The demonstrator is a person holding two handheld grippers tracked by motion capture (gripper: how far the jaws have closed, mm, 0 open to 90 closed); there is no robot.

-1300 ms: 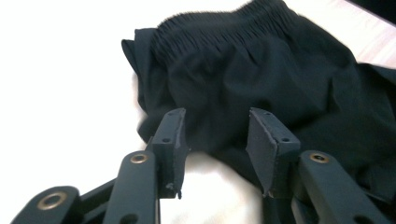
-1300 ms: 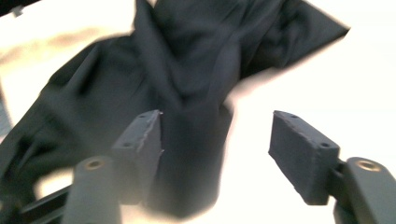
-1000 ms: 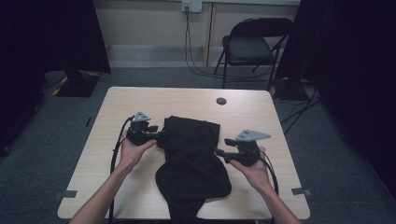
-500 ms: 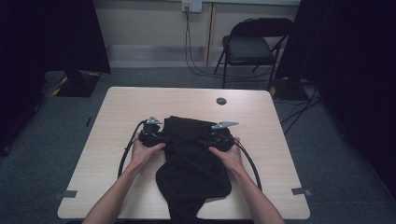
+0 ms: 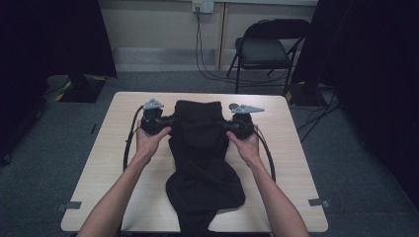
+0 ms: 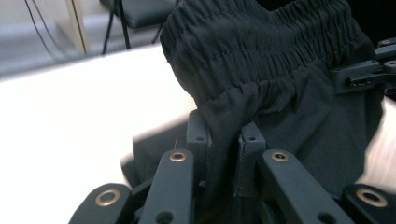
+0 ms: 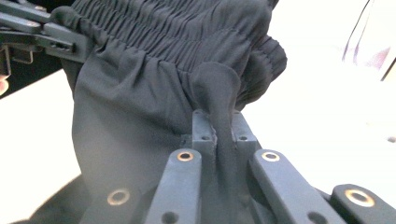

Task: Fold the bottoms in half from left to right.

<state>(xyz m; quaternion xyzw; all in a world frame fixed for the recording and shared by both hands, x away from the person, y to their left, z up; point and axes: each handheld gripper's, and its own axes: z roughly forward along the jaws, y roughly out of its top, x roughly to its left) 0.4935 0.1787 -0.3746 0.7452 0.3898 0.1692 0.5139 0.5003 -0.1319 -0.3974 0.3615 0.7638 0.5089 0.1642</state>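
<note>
Matt black cloth shorts point(image 5: 200, 148), seemingly cotton

A folding chair point(image 5: 267, 49) is placed on grey carpet point(image 5: 49, 148) beyond the table point(image 5: 296, 163); cables point(image 5: 202, 54) are hung from a wall outlet point(image 5: 203, 6).

A bare recording room or lab, to judge by the grey carpet point(image 5: 54, 148), black curtains point(image 5: 54, 39) at both sides, a folding chair point(image 5: 267, 49), a wall outlet point(image 5: 202, 6) with trailing cables point(image 5: 207, 64), and tape marks point(image 5: 70, 205) by the pale surface point(image 5: 108, 168).
</note>
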